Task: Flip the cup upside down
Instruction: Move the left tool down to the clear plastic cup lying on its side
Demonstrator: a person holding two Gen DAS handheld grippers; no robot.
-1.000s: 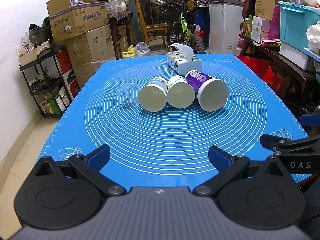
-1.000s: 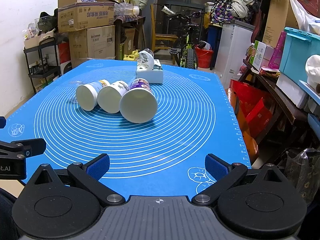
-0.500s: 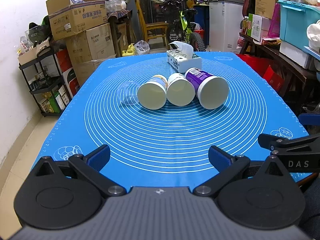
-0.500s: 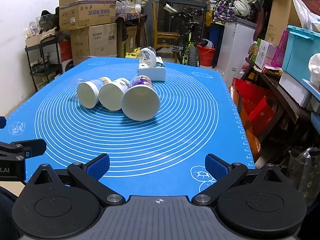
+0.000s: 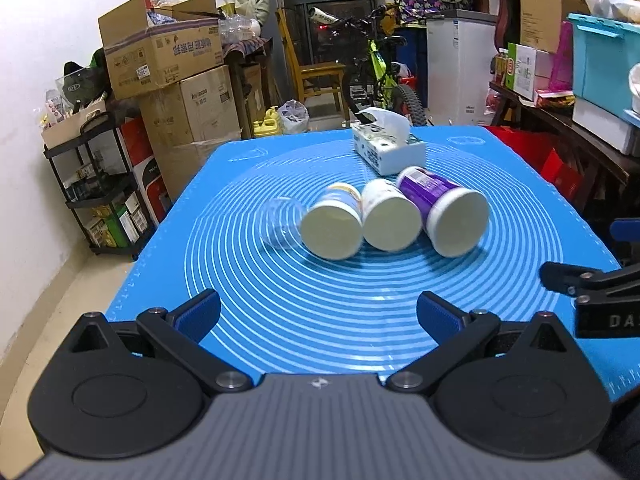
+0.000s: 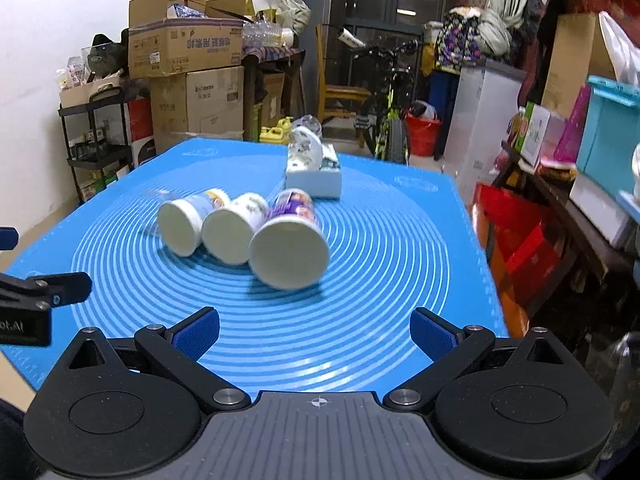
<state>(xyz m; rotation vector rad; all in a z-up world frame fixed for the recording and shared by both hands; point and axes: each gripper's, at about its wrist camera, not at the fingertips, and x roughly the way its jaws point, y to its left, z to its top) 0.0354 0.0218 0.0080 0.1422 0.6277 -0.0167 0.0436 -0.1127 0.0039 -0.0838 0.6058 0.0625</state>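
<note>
Four cups lay on their sides mid-mat: a clear plastic cup, two white paper cups, then a purple cup. Left gripper and right gripper hovered short of them, fingers wide; gripping one cup's wall squarely should allow a clean turn.

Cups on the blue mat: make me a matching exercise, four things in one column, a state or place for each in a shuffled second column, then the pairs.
Column one:
1. purple cup
2. clear plastic cup
3. tissue box
4. left gripper

Column two:
A. open, holding nothing
B. on its side, at the left end of the row
C. behind the cups, a tissue sticking up
D. on its side, at the right end of the row

Pairs: 1-D, 2-B, 3-C, 4-A
</note>
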